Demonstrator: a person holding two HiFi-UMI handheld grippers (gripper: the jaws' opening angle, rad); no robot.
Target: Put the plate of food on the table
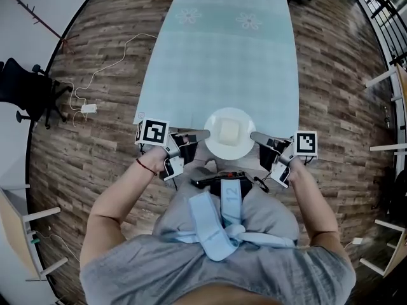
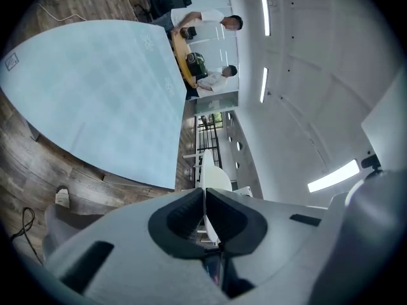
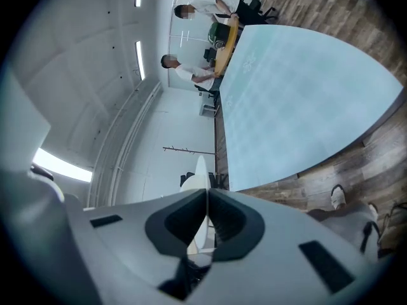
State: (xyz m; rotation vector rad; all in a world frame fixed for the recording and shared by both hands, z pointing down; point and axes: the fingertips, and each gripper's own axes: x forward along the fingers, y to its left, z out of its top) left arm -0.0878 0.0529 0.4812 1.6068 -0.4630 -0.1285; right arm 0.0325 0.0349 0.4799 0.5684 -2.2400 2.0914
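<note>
A white round plate (image 1: 229, 148) with a pale square piece of food (image 1: 229, 131) on it hangs in the air at the near end of the long table (image 1: 219, 49), which has a light blue cloth. My left gripper (image 1: 207, 134) is shut on the plate's left rim and my right gripper (image 1: 252, 136) is shut on its right rim. In the left gripper view the plate (image 2: 212, 178) shows edge-on between the jaws, and the right gripper view shows the plate (image 3: 198, 178) the same way.
The floor is dark wood planks. A black office chair (image 1: 25, 91) and a white cable with a plug (image 1: 89, 108) lie to the left. White chair frames (image 1: 385, 78) stand at the right. Two persons (image 3: 191, 72) sit at a far table.
</note>
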